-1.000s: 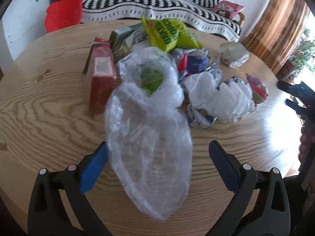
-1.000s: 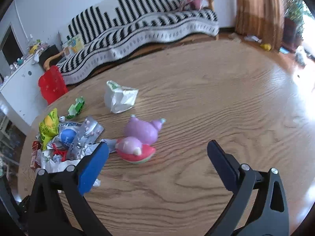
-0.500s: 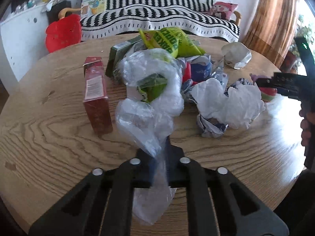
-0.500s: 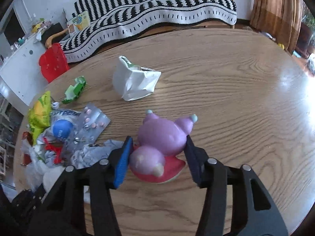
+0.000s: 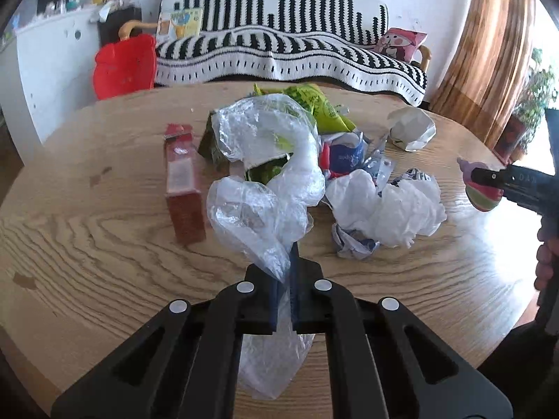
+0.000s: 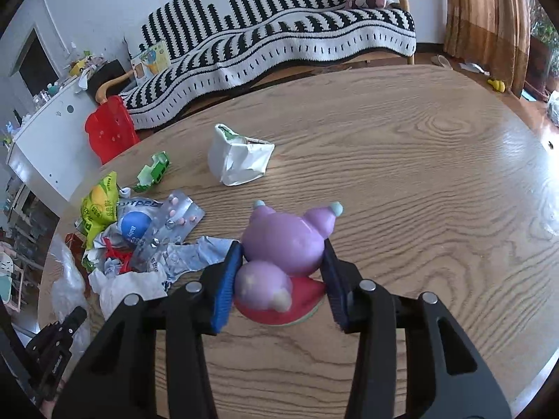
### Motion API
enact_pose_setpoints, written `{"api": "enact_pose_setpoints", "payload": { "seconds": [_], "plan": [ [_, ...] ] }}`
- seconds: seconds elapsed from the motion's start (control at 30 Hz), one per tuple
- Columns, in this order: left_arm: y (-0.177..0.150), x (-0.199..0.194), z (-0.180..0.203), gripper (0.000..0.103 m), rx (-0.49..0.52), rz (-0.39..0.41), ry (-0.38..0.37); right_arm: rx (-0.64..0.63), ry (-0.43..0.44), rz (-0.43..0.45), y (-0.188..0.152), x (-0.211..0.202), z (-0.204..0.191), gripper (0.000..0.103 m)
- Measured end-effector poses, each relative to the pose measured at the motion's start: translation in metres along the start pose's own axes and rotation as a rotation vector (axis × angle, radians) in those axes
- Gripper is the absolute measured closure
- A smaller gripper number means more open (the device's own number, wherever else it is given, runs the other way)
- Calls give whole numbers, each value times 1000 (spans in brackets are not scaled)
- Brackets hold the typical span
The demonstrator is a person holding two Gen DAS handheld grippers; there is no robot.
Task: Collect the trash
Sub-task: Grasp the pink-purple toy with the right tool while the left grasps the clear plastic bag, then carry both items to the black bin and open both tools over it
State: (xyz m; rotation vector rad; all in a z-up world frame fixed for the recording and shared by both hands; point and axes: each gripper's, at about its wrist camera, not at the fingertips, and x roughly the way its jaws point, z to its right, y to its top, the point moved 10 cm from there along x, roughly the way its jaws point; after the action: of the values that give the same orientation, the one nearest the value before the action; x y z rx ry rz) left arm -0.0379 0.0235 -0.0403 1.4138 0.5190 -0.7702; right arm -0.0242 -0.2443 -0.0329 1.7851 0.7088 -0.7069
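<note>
Left wrist view
Left claw [image 5: 283, 281]: we see its jaws pressed together on a clear bag [image 5: 265, 188]; the film passes between the blue pads and hangs out below them.
Bag: its upper part stands bunched above the claw, in front of the trash pile on the desk [image 5: 87, 244].
Red box [image 5: 183, 181]: it lies on the desk just left of the bag.
Green wrapper [image 5: 321, 108]: we find it at the far side of the pile, partly behind the bag.
White paper [image 5: 387, 202]: crumpled, right of the bag, touching the other scraps.
White carton [image 5: 412, 129]: it sits apart from the pile, farther back on the right.
Right claw: we see it at the right edge, gripping the toy [image 5: 484, 192].
Hand [image 5: 546, 258]: fingers wrap the right claw's handle.

Right wrist view
Right claw [image 6: 281, 269]: its jaws have just been closing, and we see the blue pads pressed on either side of the purple toy [image 6: 283, 241].
Toy: a rounded purple figure on a red base, held between the pads just above the desk [image 6: 419, 174].
Carton [image 6: 239, 160]: torn open, it lies beyond the toy, well apart from it.
Blister pack [image 6: 171, 223]: we see it on the pile left of the toy.
Blue wrapper [image 6: 134, 227]: it lies just beside the blister pack.
Left claw [image 6: 75, 316]: only its black tip shows at the lower left edge.
</note>
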Motion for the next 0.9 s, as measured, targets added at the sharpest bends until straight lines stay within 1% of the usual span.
{"api": "enact_pose_setpoints", "payload": {
  "seconds": [0.1, 0.2, 0.23, 0.33, 0.4, 0.47, 0.53, 0.63, 0.67, 0.7, 0.77, 0.8, 0.83, 0.87, 0.9],
  "plan": [
    [1, -3, 6, 99, -35, 4, -34, -1, 11, 9, -3, -7, -1, 58],
    [4, -10, 15, 99, -44, 16, -63, 2, 29, 14, -9, -15, -5, 58],
    [5, -12, 18, 99, -47, 18, -72, 1, 35, 26, -9, -21, -6, 58],
    [11, -29, 38, 99, -37, 36, -129, 11, 59, 120, 0, -59, -3, 58],
    [17, -52, 65, 99, 40, 70, -163, 26, 84, 173, 1, -87, 6, 58],
    [17, -69, 89, 99, 91, 75, -204, 33, 106, 214, -3, -116, 19, 58],
    [16, -81, 115, 99, 130, 71, -252, 47, 107, 260, -13, -151, 45, 58],
    [7, -95, 181, 99, 240, 39, -341, 111, 77, 325, -35, -200, 102, 58],
    [-4, -99, 223, 99, 312, 7, -393, 141, 55, 341, -46, -214, 125, 58],
    [-14, -99, 253, 99, 356, -22, -429, 162, 39, 346, -54, -222, 142, 58],
    [-42, -94, 313, 99, 431, -121, -509, 236, 1, 348, -81, -239, 188, 58],
    [-57, -91, 333, 99, 453, -161, -533, 263, -10, 340, -91, -242, 204, 58],
    [-85, -83, 371, 99, 506, -246, -574, 294, -24, 326, -107, -243, 223, 58],
    [-101, -78, 388, 99, 530, -299, -596, 326, -42, 302, -125, -240, 241, 58],
    [-131, -67, 414, 99, 581, -378, -608, 353, -55, 280, -140, -235, 255, 58]
  ]
}}
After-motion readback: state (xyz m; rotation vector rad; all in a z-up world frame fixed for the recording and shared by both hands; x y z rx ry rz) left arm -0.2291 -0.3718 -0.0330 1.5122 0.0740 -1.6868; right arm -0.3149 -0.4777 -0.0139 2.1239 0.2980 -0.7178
